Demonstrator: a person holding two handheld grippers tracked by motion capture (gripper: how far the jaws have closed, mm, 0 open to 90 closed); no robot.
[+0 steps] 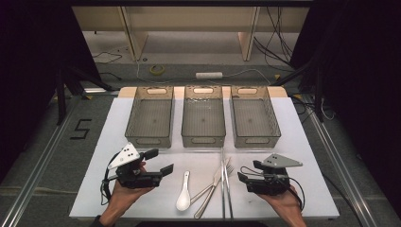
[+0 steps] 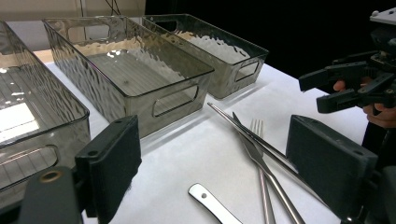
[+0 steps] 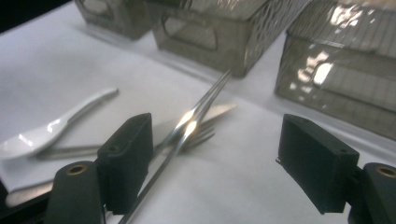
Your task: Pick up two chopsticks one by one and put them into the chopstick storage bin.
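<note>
Steel chopsticks (image 1: 226, 182) lie between your left gripper (image 1: 157, 161) and right gripper (image 1: 249, 174); both grippers stand wide open, holding nothing

1. A white table (image 1: 302, 156) carries everything, its top covered by a white sheet.
2. Three clear grey bins stand side by side along its far half: the left bin (image 1: 150, 118), the middle bin (image 1: 203, 118) and the right bin (image 1: 254, 118).
3. Near the front edge lies a white spoon (image 1: 183, 195).
4. Just right of it, a knife (image 1: 212, 191), a fork (image 1: 226, 169) and a pair of metal chopsticks (image 1: 225, 189) lie crossed in one heap.
</note>
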